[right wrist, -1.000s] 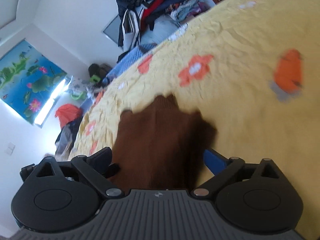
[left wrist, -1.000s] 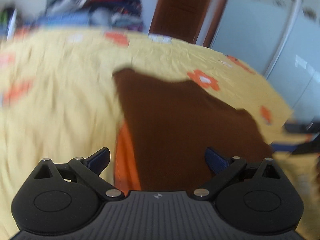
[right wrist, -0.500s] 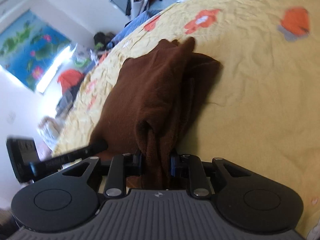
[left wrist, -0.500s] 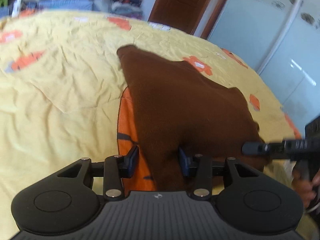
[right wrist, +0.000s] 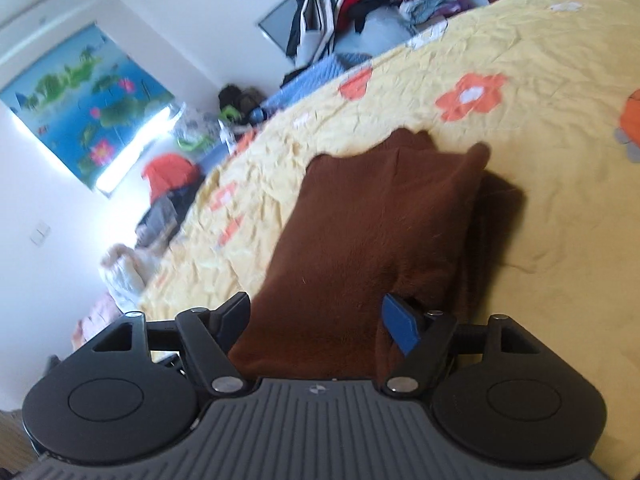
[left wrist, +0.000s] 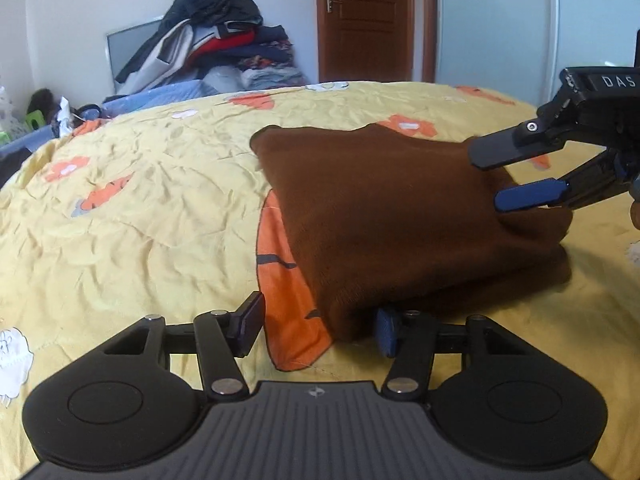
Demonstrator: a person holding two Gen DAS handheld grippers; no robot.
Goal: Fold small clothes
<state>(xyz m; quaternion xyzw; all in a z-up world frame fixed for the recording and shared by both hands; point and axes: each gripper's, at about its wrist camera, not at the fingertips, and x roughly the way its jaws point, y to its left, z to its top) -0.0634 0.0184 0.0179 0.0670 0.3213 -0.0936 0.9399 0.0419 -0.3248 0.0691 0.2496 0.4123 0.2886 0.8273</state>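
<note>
**Brown garment folded on the yellow bedspread, both grippers spread at its edges**

Everything here is placed against the brown garment (left wrist: 392, 216), which lies folded in layers on the yellow bedspread (left wrist: 132, 216).

Far to the left of the garment, in the left wrist view, a heap of clothes (left wrist: 212, 40) is stacked against the wall beyond the bed. Nearer, an orange patch (left wrist: 288, 292) of the bedspread print shows just beside the garment's left edge and partly under it.

At the garment's near corner sits the left gripper (left wrist: 320, 326), its fingers standing wide apart. The left finger is clear of the cloth, over the bedspread; the right finger lies at the garment's near edge, partly tucked beneath the fold. Nothing is pinched between them.

Behind the garment a brown door (left wrist: 368, 20) stands in the far wall.

At the garment's right side the right gripper (left wrist: 508, 174) reaches in from the edge of the picture, fingers parted, one above the cloth and one lower against its side. In its own view the right gripper (right wrist: 320, 320) straddles the garment (right wrist: 360, 240) with a wide gap, the cloth lying loose between the fingers, unclamped.
</note>
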